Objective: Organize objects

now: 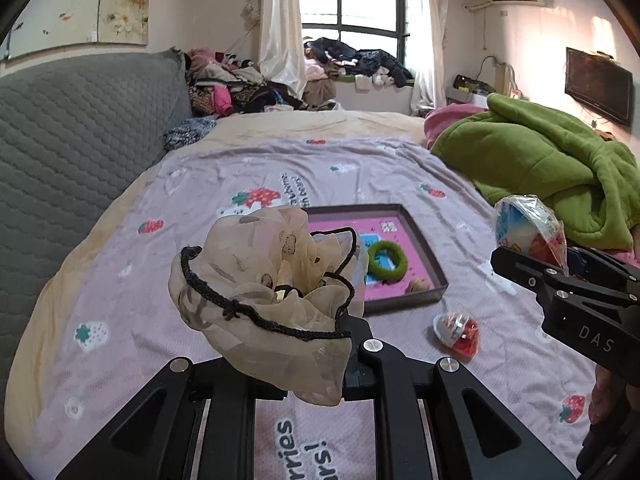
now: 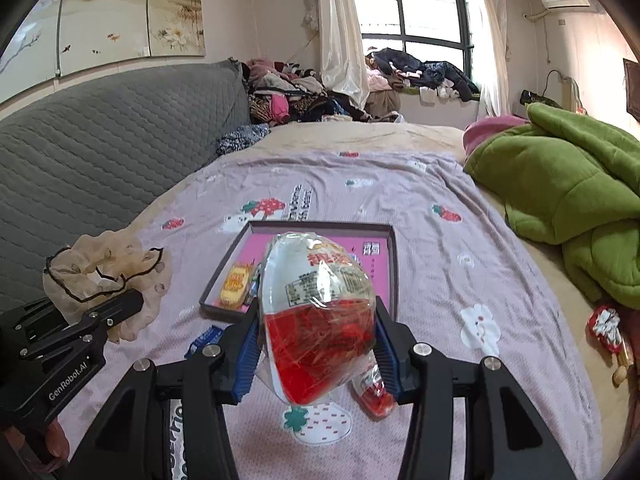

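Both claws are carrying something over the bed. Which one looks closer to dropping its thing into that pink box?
Probably the right gripper. Its snack pack hangs almost straight in front of the box. The left gripper, shut on the scrunchie, sits off to the box's left and would need to swing across.

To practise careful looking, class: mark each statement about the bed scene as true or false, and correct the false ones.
1. The left gripper holds a sheer beige scrunchie with black trim. True.
2. The right gripper is empty. False: it is clamped on a plastic-wrapped egg-shaped snack, white above and red below.
3. A green hair tie lies inside the shallow box with the pink floor. True.
4. The green blanket covers the box. False: it is bunched at the bed's right side, apart from the box.
5. A second egg-shaped snack lies on the bedsheet outside the box. True.
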`<state>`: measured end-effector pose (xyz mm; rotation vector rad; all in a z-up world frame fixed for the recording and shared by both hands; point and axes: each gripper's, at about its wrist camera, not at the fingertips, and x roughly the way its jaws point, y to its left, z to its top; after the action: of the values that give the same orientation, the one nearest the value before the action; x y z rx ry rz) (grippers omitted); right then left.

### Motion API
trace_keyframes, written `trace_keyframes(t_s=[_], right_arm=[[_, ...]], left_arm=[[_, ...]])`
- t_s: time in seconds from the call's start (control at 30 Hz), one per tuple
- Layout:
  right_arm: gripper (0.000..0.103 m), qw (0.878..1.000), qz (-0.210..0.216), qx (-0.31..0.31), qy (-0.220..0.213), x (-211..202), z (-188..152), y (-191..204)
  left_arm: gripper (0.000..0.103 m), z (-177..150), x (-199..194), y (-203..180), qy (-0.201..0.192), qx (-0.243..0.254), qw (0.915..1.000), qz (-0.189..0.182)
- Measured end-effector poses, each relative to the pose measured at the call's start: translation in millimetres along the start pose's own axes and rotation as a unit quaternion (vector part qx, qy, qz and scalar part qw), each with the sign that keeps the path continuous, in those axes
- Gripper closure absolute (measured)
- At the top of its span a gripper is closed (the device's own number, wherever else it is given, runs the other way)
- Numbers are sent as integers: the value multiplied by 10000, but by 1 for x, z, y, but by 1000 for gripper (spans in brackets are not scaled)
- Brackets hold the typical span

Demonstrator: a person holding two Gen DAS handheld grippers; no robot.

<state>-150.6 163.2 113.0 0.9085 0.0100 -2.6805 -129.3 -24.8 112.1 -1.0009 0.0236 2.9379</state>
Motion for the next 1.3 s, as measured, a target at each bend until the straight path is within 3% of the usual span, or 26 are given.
trace_keyframes(t_s=[0.73,1.0,1.3], right_arm=[[53,9991,69,67,-403,5,52,-23],[53,9989,98,24,-455,32,66,-27],[53,9989,257,110,-385,76,61,-32]], left_arm=[[87,69,17,-16,-481,82,9987,-174],[87,87,45,-7,-595,-5,9981,-164],[87,81,93,-4,-567,-42,9982,-189]])
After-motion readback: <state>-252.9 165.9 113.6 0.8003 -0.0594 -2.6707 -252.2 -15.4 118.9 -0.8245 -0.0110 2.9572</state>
